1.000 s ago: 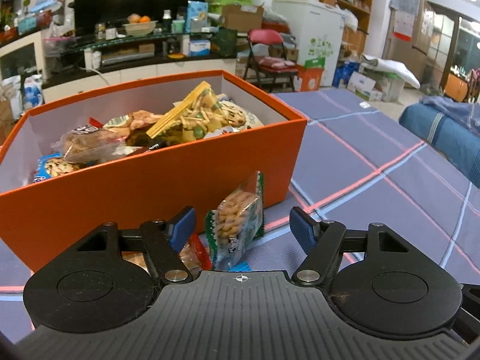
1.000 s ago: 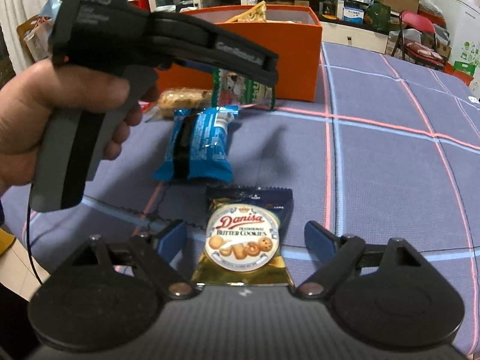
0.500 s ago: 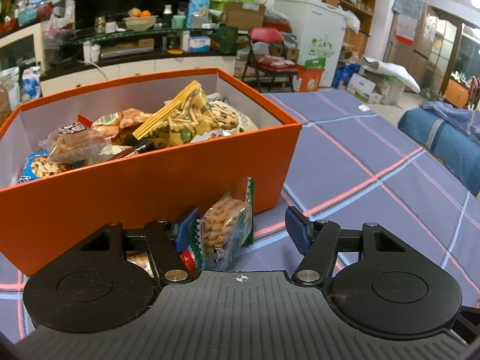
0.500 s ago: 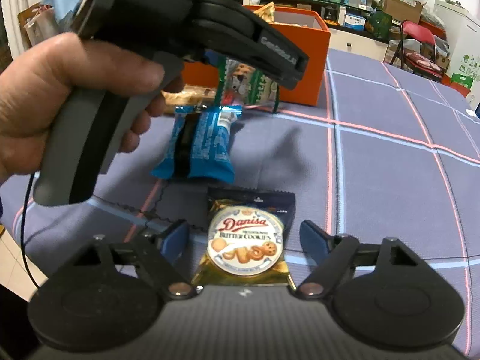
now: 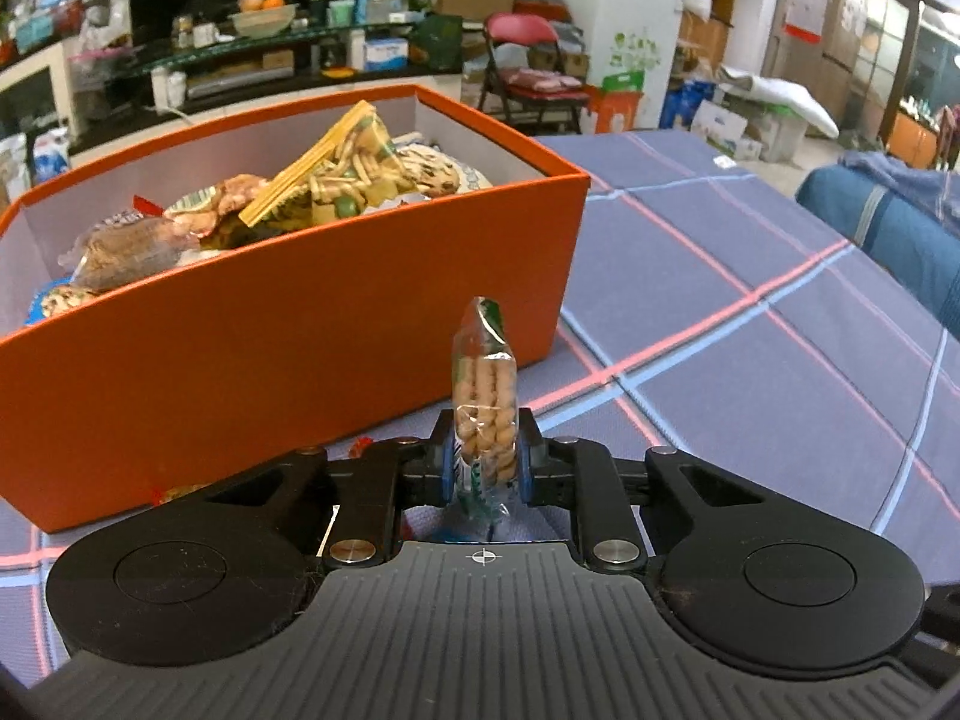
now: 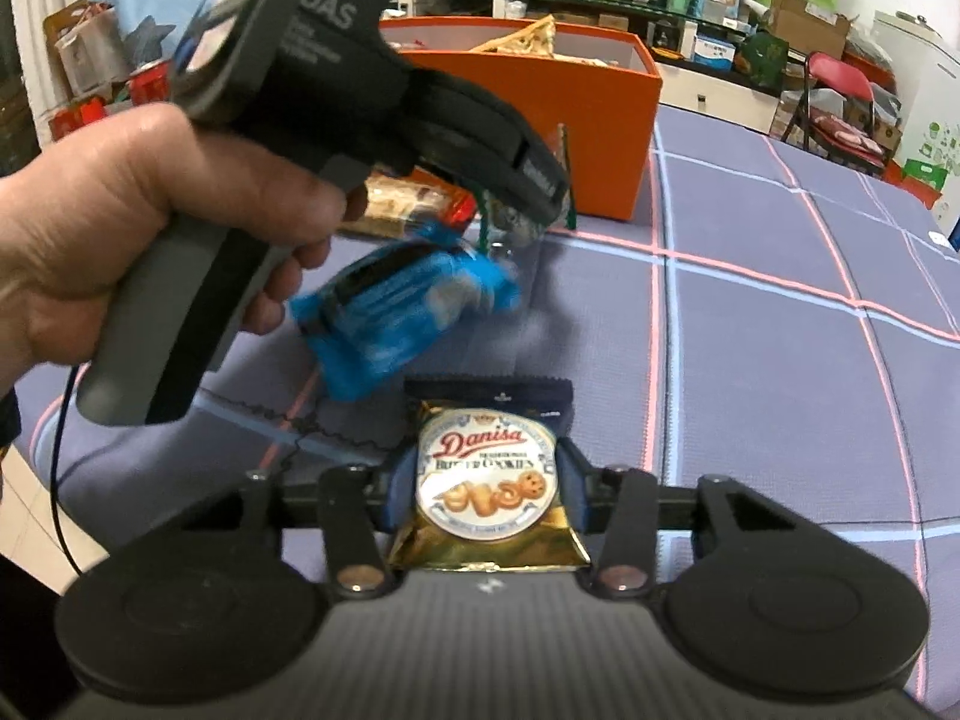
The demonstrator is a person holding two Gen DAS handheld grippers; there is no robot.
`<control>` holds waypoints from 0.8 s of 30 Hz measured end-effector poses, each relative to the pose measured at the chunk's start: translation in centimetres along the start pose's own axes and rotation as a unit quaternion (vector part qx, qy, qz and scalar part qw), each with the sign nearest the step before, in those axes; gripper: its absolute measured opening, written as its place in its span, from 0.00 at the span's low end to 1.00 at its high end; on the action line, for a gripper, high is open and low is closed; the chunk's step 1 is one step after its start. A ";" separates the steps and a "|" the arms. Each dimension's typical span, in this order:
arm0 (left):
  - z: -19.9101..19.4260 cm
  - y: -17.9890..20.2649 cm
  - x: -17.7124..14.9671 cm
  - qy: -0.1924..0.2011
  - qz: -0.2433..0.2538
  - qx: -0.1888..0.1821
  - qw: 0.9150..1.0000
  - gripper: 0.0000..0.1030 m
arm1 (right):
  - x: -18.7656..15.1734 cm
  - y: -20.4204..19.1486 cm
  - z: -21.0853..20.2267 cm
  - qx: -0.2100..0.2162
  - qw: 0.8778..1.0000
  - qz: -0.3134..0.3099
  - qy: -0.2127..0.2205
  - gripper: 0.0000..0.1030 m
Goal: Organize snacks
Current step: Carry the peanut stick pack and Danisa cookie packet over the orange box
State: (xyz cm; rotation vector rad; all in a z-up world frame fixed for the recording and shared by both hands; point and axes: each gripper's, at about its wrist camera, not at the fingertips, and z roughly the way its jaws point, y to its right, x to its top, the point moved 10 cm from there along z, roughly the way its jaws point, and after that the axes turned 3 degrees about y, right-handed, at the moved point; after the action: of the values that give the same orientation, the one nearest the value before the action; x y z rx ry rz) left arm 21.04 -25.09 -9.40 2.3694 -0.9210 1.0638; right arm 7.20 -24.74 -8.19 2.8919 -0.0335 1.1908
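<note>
Both grippers had just squeezed shut, each on a snack that a second before only lay between wide jaws.

Biggest of all was the blue checked cloth (image 5: pixel 750 312) over the table. On it sat the orange box (image 5: pixel 312 360), already piled high with snacks, so I guessed that was where everything had to go. It stood close in front of the left gripper, which made the trip short.

The left gripper (image 5: pixel 483 462) was closed tight on a thin clear pack of little biscuits (image 5: pixel 485 396), pinched on its flat sides so it stood up on edge. A person's hand (image 6: pixel 138 228) was wrapped round its grey handle.

The right gripper (image 6: pixel 486 480) was closed on the gold Danisa cookie bag (image 6: pixel 486 480), one pad on each side edge. That bag was wider, so the jaws stayed further apart. It still lay flat on the cloth, not yet lifted.

A blue pack (image 6: pixel 402 312) looked blurry just beyond it, perhaps nudged. An orange-ended biscuit pack (image 6: pixel 408 204) waited by the box.
</note>
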 end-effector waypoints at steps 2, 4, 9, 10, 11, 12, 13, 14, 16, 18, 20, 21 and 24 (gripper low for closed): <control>-0.6 -0.1 0.4 0.007 -0.005 0.002 1.000 0.00 | 0.4 0.3 -0.5 -0.006 1.000 -0.003 0.014 0.44; -1.8 -0.3 1.1 0.020 -0.013 0.009 1.000 0.00 | 1.0 0.8 -1.2 -0.010 1.000 0.001 0.029 0.44; -6.9 -0.1 2.8 0.074 -0.002 0.013 0.997 0.00 | 2.5 2.0 -2.8 -0.041 0.996 -0.011 0.076 0.44; -7.9 -0.2 2.9 0.082 -0.004 0.019 0.996 0.00 | 2.7 2.1 -3.0 -0.042 0.996 -0.007 0.081 0.44; -8.7 -0.5 2.9 0.085 -0.006 0.025 0.996 0.00 | 3.1 2.3 -3.2 -0.043 0.995 -0.002 0.087 0.44; -9.3 -0.7 2.9 0.086 -0.010 0.032 0.996 0.00 | 3.4 2.4 -3.4 -0.044 0.995 0.000 0.091 0.44; -10.0 -1.1 2.8 0.086 -0.017 0.042 0.995 0.00 | 3.6 2.5 -3.7 -0.045 0.994 0.003 0.097 0.44; -10.3 -1.5 2.8 0.082 -0.023 0.050 0.995 0.00 | 3.9 2.6 -3.9 -0.046 0.994 0.006 0.102 0.44; -10.9 -2.6 2.6 0.070 -0.045 0.074 0.994 0.00 | 4.3 2.7 -4.3 -0.048 0.993 0.010 0.108 0.44; -11.7 -3.7 2.4 0.069 -0.064 0.092 0.991 0.00 | 4.7 2.7 -4.8 -0.050 0.992 0.012 0.117 0.44; -13.0 -4.3 2.6 0.084 -0.070 0.099 0.989 0.00 | 5.3 2.5 -5.3 -0.053 0.990 0.009 0.128 0.44; -13.7 -4.6 2.7 0.091 -0.071 0.098 0.989 0.00 | 5.7 2.4 -5.5 -0.053 0.990 0.007 0.134 0.44; -15.5 -5.6 3.4 0.101 -0.087 0.091 0.987 0.00 | 7.7 2.0 -6.2 -0.050 0.986 0.006 0.156 0.44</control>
State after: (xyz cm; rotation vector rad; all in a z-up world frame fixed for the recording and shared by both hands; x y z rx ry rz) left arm 18.64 -13.58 2.69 2.3769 -0.5558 1.3372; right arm 8.26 -26.74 1.67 2.5905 -0.1048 1.5795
